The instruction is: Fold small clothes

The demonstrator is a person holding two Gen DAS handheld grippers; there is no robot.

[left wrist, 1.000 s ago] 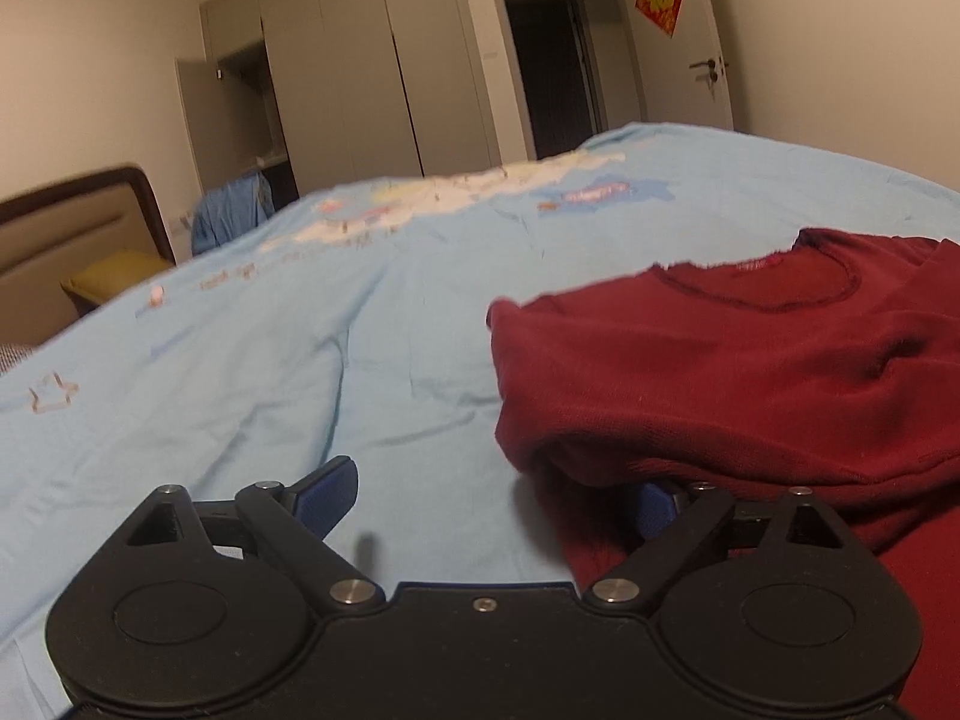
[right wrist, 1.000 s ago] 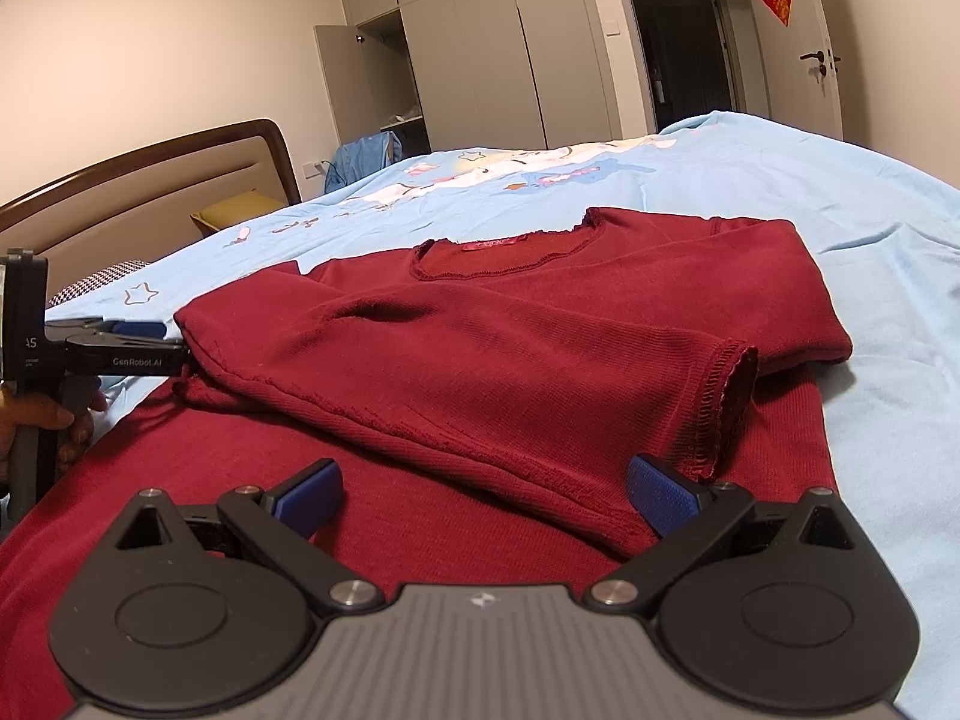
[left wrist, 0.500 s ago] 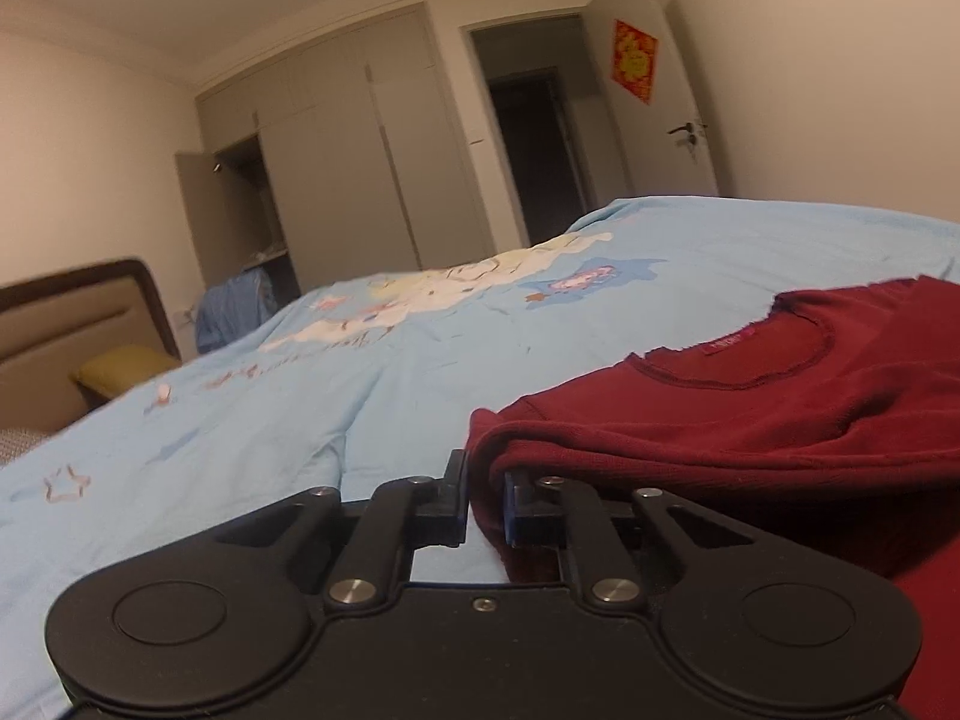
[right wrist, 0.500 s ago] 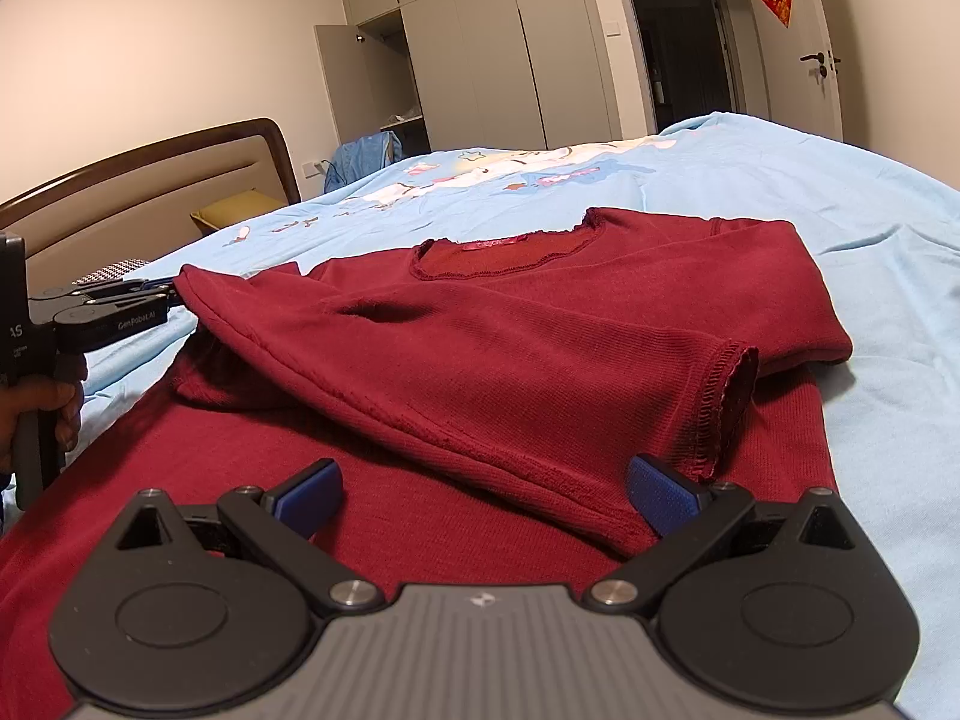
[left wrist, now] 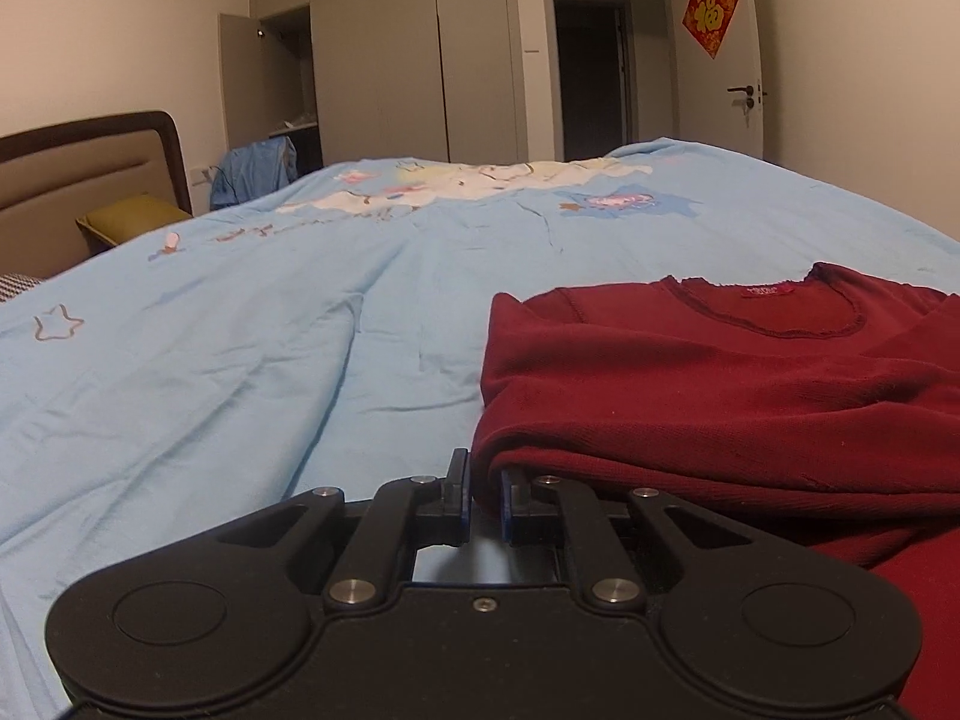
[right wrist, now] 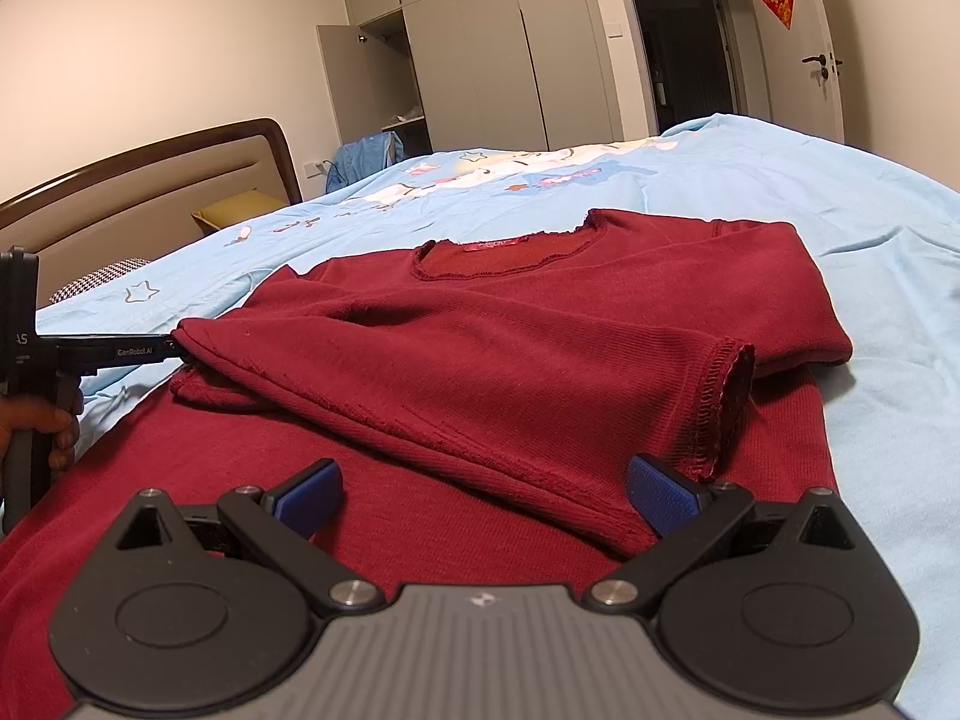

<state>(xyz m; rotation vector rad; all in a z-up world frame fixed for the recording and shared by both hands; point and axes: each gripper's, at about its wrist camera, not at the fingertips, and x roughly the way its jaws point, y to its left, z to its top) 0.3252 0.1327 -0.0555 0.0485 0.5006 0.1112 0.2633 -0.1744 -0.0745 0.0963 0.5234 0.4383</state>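
I'm in a home bedroom. A bed (left wrist: pixel 240 360) with a light blue cartoon-print cover fills the room, backed by a padded headboard (right wrist: pixel 150 192). Beyond it stands a tall grey wardrobe (left wrist: pixel 420 48) with one door open, and a red paper decoration (left wrist: pixel 710 13) hangs on the white door (left wrist: pixel 720 90).

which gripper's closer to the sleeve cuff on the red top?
Right. The right gripper sits open just in front of the sleeve cuff, its right finger almost under it. The left gripper is across the red top, pinching the folded edge at the far side.
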